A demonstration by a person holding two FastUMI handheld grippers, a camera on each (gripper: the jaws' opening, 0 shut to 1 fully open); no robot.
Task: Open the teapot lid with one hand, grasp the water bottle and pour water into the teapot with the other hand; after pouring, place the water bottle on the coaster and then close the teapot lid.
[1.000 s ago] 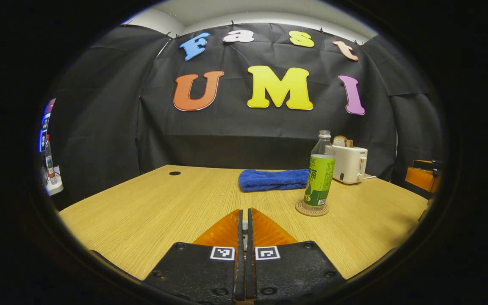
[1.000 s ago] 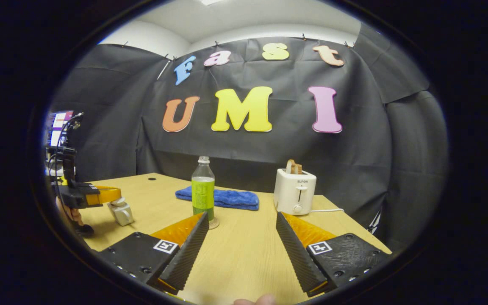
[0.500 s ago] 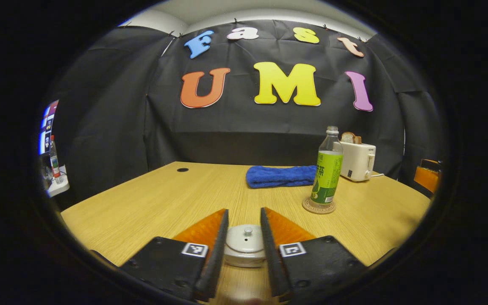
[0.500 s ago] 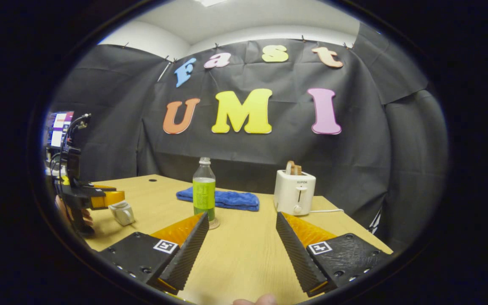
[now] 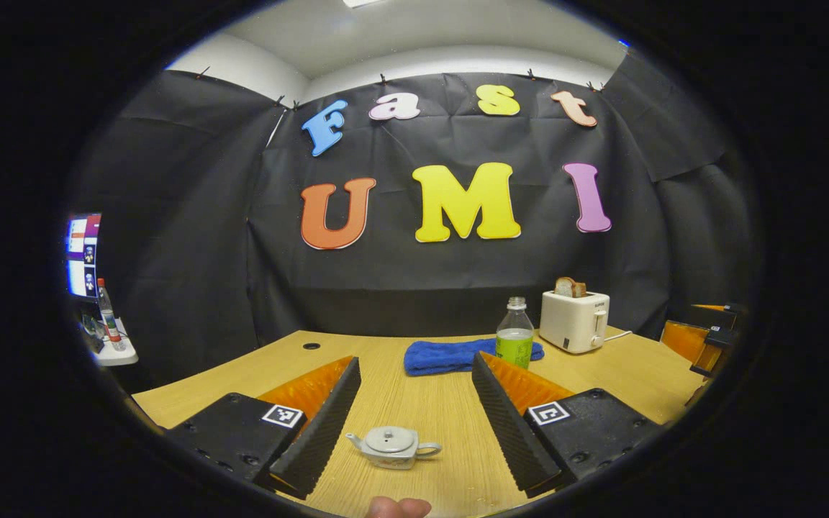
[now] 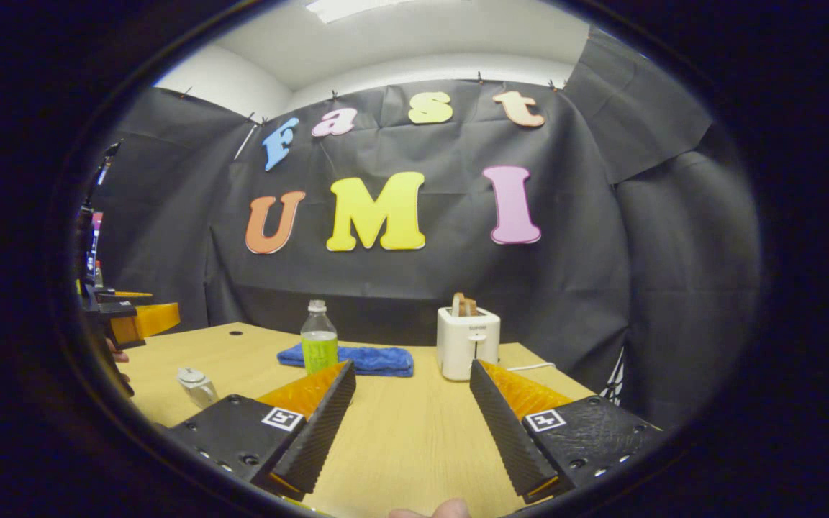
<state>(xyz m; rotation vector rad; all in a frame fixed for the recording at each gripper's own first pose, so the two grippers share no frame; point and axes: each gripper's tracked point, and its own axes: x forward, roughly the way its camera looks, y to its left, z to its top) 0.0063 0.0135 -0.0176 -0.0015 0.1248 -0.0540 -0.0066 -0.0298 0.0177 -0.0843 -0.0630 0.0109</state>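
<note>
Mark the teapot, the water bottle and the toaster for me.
teapot (image 5: 391,446), left gripper view, on the lidded body between spout and handle.
water bottle (image 6: 319,351), right gripper view, on the green label.
toaster (image 6: 467,344), right gripper view, on the white front face.

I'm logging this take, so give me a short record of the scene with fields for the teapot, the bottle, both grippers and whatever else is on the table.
teapot: white teapot on the wooden table, lid on, between the left gripper's fingers but untouched
bottle: water bottle, upright, green label, uncapped, in front of the blue towel
left gripper: left gripper open, raised above the table
right gripper: right gripper open, holding nothing
other: white toaster with bread in its slot
</note>
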